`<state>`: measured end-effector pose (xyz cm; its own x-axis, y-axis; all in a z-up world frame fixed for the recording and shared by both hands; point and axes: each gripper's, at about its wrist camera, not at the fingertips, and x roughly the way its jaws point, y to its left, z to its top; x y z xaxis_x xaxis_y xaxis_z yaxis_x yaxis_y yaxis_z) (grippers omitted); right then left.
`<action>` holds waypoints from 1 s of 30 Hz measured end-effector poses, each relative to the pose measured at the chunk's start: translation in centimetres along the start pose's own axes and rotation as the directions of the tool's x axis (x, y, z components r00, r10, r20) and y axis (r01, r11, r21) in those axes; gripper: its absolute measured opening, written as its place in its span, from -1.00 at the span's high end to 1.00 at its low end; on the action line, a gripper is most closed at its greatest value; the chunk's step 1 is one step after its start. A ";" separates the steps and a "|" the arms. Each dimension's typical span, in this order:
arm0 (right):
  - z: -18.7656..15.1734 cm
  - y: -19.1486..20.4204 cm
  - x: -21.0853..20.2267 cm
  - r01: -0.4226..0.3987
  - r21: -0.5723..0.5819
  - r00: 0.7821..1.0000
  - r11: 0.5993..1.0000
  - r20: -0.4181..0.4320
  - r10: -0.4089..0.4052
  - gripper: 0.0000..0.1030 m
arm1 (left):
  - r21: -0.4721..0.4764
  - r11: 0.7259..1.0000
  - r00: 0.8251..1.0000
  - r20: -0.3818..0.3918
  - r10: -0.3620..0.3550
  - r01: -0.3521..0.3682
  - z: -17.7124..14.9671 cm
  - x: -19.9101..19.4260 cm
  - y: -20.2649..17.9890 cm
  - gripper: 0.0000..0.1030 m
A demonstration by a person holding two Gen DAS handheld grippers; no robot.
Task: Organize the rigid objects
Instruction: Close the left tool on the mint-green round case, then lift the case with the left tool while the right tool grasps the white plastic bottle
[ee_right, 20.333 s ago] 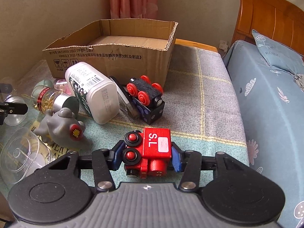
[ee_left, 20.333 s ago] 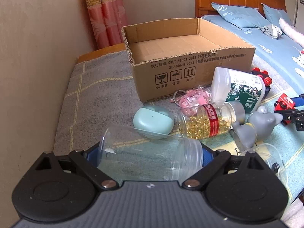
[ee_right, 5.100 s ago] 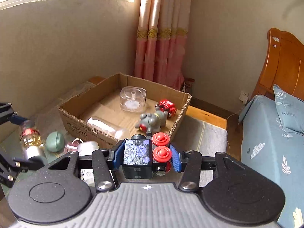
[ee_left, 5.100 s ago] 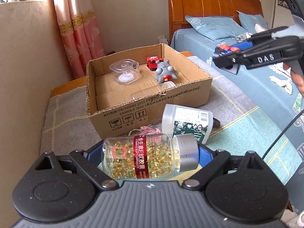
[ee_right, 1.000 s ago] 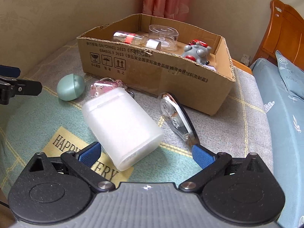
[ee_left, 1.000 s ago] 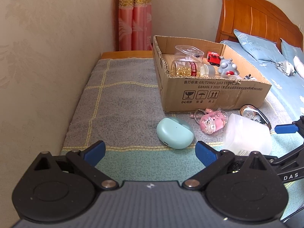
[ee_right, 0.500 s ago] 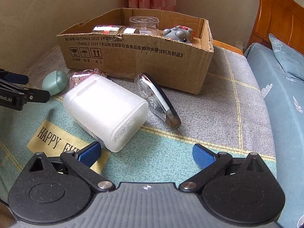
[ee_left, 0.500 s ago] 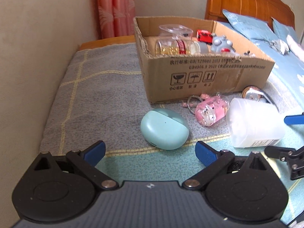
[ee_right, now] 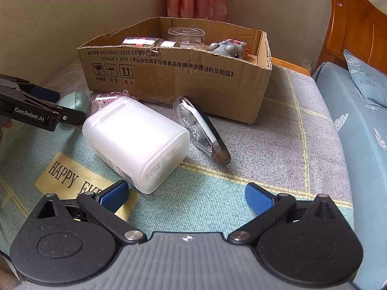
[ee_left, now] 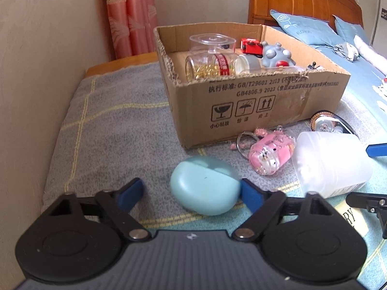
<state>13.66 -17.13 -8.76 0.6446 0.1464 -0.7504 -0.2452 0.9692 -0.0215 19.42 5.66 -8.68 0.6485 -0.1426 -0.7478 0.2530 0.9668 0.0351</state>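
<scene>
From the left wrist, the left gripper (ee_left: 191,192) is closing around the mint case (ee_left: 204,188), which lies on the blanket (ee_left: 116,130) just in front of the box (ee_left: 254,101). The right pad touches the case's side, while the left pad stands clear of it, so nothing is gripped yet. Right of the case, also in front of the box, lie a pink charm (ee_left: 272,153) and a white jar (ee_left: 331,163). A tape roller (ee_left: 326,122) is partly hidden behind the jar. In the box lie a pill bottle (ee_left: 217,67), a clear tub (ee_left: 211,42), a red toy (ee_left: 251,46) and a grey figure (ee_left: 277,55), each cut by the front wall. The wall reads "GB/T29601 2013" and "GB4806.9 2023" beside Chinese text and three handling symbols. The right gripper's tip enters at the right edge. From the right wrist, the right gripper (ee_right: 186,193) stands wide open and empty, with the jar (ee_right: 137,142) lying just beyond its left pad, in front of the box (ee_right: 174,72). The roller (ee_right: 200,130) leans beside the jar, its print too curved to read. The left gripper (ee_right: 48,104), marked "GenRobot.AI", covers part of the case (ee_right: 75,101). The charm (ee_right: 104,100) peeks out behind the jar. The blanket (ee_right: 278,145) shows "HAPPY" and a word cut off by the gripper.
</scene>
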 end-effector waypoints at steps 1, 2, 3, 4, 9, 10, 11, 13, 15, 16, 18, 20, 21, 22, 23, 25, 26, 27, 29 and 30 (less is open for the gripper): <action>0.0 0.0 0.0 0.000 0.000 1.000 1.000 0.001 0.000 -1.00 | 0.004 1.000 1.000 0.002 -0.011 0.011 0.1 0.0 -0.1 -0.31; 0.0 0.0 0.0 0.000 0.000 1.000 1.000 0.001 0.000 -1.00 | 0.008 1.000 1.000 0.003 -0.028 0.028 0.2 -0.1 -0.1 -0.19; 0.0 0.0 0.0 -0.001 0.000 1.000 1.000 0.001 0.001 -1.00 | 0.016 0.999 0.999 0.004 -0.034 0.034 0.3 0.0 -0.3 -0.19; 0.0 0.0 0.0 0.000 0.000 1.000 1.000 0.001 0.000 -1.00 | 0.024 0.999 0.999 0.006 -0.035 0.035 0.4 0.0 -0.4 -0.19; 0.0 0.0 0.0 0.000 0.000 1.000 1.000 0.001 0.000 -1.00 | 0.020 0.999 0.999 0.001 -0.036 0.036 0.4 -0.1 -0.5 -0.17; 0.0 0.0 0.0 0.000 0.000 1.000 1.000 0.001 0.000 -1.00 | 0.015 0.999 0.999 -0.001 -0.037 0.037 0.3 -0.2 -0.5 -0.17; 0.0 0.0 0.0 0.000 0.000 1.000 1.000 0.002 0.000 -1.00 | 0.009 0.999 0.999 -0.003 -0.036 0.036 0.1 -0.4 -0.6 -0.17; 0.0 0.0 -0.1 0.000 0.002 1.000 1.000 0.004 0.000 -1.00 | -0.011 0.999 0.999 -0.009 -0.033 0.033 -0.5 -0.9 -0.5 -0.17; 0.0 0.0 -0.1 0.002 0.003 1.000 1.000 0.005 -0.002 -1.00 | -0.042 0.999 0.999 -0.018 -0.027 0.026 -1.1 -1.5 -0.4 -0.17; 0.0 0.0 -0.1 0.004 0.005 1.000 1.000 0.004 -0.004 -1.00 | -0.053 0.998 1.000 -0.022 -0.019 0.018 -1.5 -1.8 -0.3 -0.17; 0.0 0.2 -0.2 0.009 0.011 1.000 1.000 -0.003 -0.009 -1.00 | -0.067 0.998 1.000 -0.021 -0.007 0.006 -2.3 -2.7 -0.3 -0.17; 0.0 0.6 -0.3 -0.002 0.003 1.000 1.000 -0.016 0.002 -1.00 | -0.079 0.997 0.999 -0.033 0.020 -0.023 -2.9 -3.3 -0.3 -0.17; 0.0 0.9 -0.3 -0.013 -0.006 1.000 1.000 -0.023 0.013 -1.00 | -0.085 0.996 0.999 -0.039 0.034 -0.037 -3.2 -3.5 -0.2 -0.17; 0.0 1.3 -0.5 -0.028 -0.014 0.999 1.000 -0.029 0.027 -1.00 | -0.089 0.995 0.998 -0.038 0.041 -0.045 -3.4 -3.8 -0.1 -0.17; 0.0 1.6 -0.5 -0.050 -0.018 0.998 0.999 -0.031 0.049 -1.00 | -0.092 0.994 0.998 -0.042 0.046 -0.050 -3.6 -4.0 0.0 -0.17; 0.3 2.3 -0.8 -0.117 -0.007 0.993 0.993 -0.030 0.116 -1.00 | -0.095 0.994 0.997 -0.046 0.054 -0.059 -3.8 -4.2 0.2 -0.17; 0.5 2.6 -0.9 -0.142 0.002 0.990 0.990 -0.026 0.142 -1.00 | -0.096 0.994 0.998 -0.046 0.053 -0.057 -3.9 -4.3 0.2 -0.17; 0.8 2.9 -0.9 -0.160 0.008 0.987 0.987 -0.022 0.160 -1.00 | -0.100 0.993 0.998 -0.046 0.051 -0.056 -3.9 -4.4 0.3 -0.17; 1.5 3.6 -0.7 -0.167 0.006 0.986 0.986 -0.013 0.167 -1.00 | -0.106 0.993 0.998 -0.042 0.045 -0.050 -3.9 -4.5 0.5 -0.22; 1.9 3.9 -0.6 -0.162 0.000 0.987 0.987 -0.008 0.162 -1.00 | -0.106 0.993 0.998 -0.037 0.043 -0.047 -4.0 -4.6 0.5 -0.24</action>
<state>13.66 -13.04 -7.13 0.5908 0.2995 -0.7492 -0.3464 0.9328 0.0996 13.72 7.68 -7.85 0.6320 -0.0926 -0.7694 0.1446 0.9895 -0.0002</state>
